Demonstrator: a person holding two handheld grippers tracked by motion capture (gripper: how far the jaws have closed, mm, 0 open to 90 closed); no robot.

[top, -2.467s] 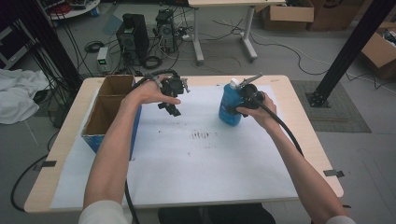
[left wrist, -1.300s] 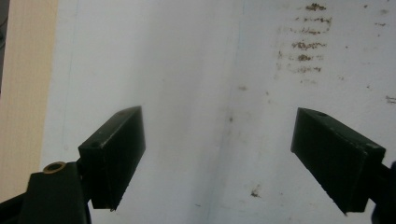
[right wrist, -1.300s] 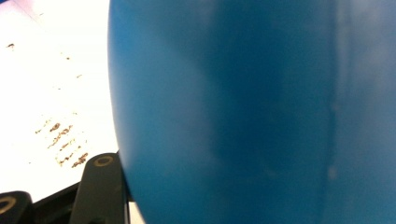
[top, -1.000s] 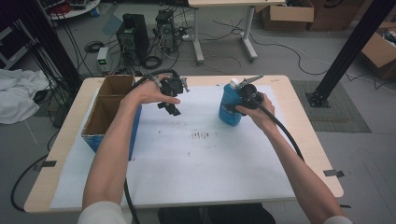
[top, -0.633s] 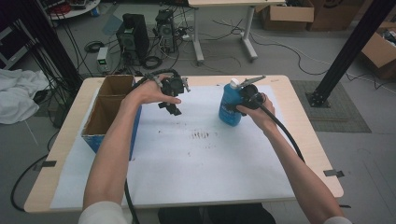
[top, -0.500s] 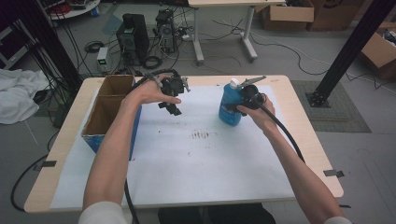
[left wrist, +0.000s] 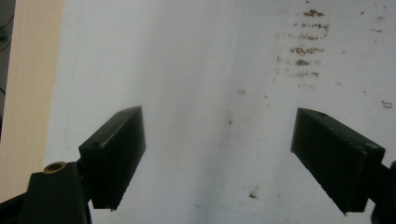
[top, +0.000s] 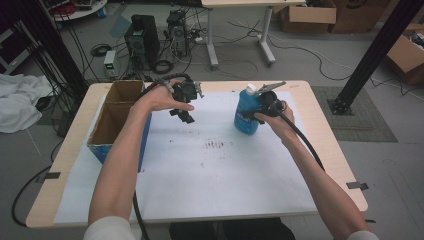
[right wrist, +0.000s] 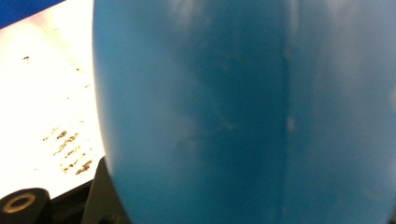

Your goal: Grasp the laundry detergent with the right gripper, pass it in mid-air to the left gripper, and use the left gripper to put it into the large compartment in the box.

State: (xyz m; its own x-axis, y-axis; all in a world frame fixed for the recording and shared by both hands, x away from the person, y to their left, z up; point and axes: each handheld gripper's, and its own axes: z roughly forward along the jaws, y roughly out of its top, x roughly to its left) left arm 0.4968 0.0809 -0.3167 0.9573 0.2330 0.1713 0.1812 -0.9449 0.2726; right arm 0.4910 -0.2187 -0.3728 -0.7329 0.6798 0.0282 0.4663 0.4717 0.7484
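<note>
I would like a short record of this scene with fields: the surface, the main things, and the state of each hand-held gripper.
surface: table covered with white paper, some brown marks on it
bottle: blue bottle with white cap, upright on the paper
box: open cardboard box at the table's left edge
left hand-held gripper: open, above the paper, holding nothing
right hand-held gripper: at the bottle's side; its grip cannot be judged

A grey concrete floor (top: 310, 55) carries tangled black cables (top: 240, 37), two dark computer towers (top: 142, 37), brown cardboard boxes (top: 307, 12) and a white-legged desk (top: 240, 30).
</note>
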